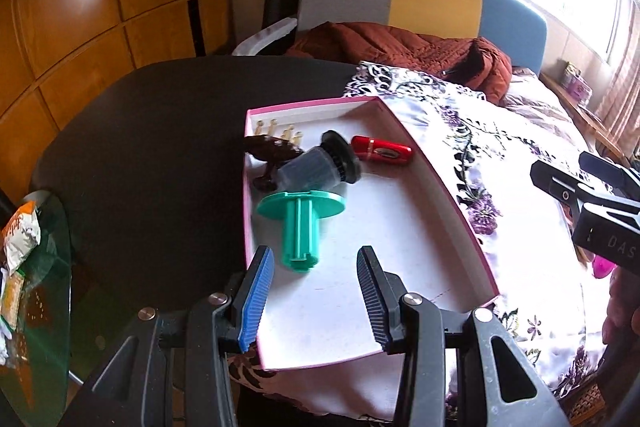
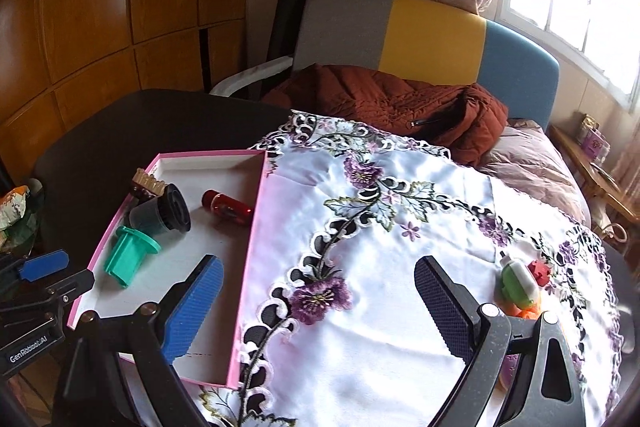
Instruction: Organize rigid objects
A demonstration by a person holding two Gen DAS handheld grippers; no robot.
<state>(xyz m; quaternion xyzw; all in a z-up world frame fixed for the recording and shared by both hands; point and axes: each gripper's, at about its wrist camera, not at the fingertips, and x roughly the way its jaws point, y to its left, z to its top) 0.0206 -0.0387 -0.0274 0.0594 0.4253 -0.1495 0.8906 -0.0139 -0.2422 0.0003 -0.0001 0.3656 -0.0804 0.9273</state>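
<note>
Four things already lie in the upper left of my tray [image 1: 448,203]: comb [image 1: 272,147], cup [image 1: 316,167], red case [image 1: 382,149], green spool [image 1: 300,223]. Green-white toy [image 2: 518,283] and red piece [image 2: 538,273] wait lower right on the cloth [image 2: 400,247]. My left tongs [image 1: 316,299] stand partly open, my right tongs [image 2: 320,307] wide; both are empty.

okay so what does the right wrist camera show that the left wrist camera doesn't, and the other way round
Only the right wrist view shows the small toys still out on the floral cloth: a green and white toy and a red piece beside it.

Only the left wrist view shows the glass side table with snack packets.

Both show the pink-edged box holding the teal spool, the dark capped jar, the red lighter-like item and the brown comb, plus the brown jacket. Both grippers are open and empty.
</note>
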